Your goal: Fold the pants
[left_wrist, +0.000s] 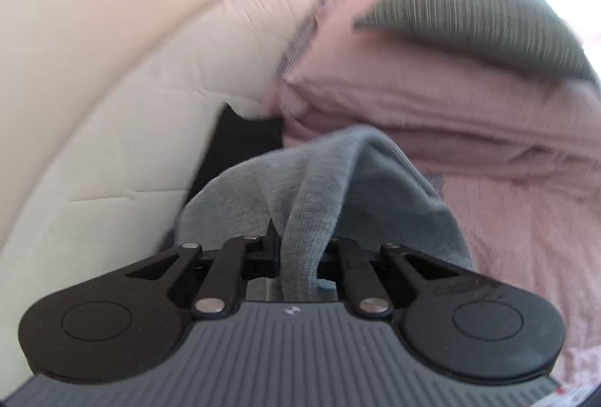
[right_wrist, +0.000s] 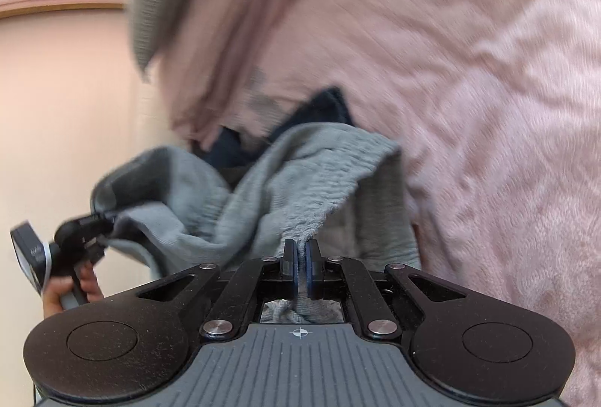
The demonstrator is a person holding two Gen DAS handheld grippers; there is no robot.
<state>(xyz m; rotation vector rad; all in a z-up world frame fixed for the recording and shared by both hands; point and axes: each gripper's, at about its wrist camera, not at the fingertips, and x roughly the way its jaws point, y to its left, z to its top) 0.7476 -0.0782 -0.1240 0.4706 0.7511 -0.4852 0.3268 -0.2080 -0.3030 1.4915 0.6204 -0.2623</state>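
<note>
The grey sweatpants (right_wrist: 270, 181) hung bunched between the 2 grippers above a pink fleece blanket (right_wrist: 488, 106) on the bed, with a dark navy garment (right_wrist: 323, 110) lying just behind them. The right gripper (right_wrist: 300, 257) had its jaws pinched tight on the gathered elastic waistband (right_wrist: 330, 159), a fold of cloth squeezed between the blue pads. The left gripper (left_wrist: 278, 249) was likewise clamped narrow on a grey fold, with fabric draping over its fingers; from the right wrist view it showed at the far left, gripped by a hand (right_wrist: 71, 290). A grey-green ribbed pillow (left_wrist: 469, 20) sat further back. The likely trouble was the bunching: with the cloth twisted between both grips, laying it down could trap wrinkles, and the thin pinches might slip under tension.
</note>
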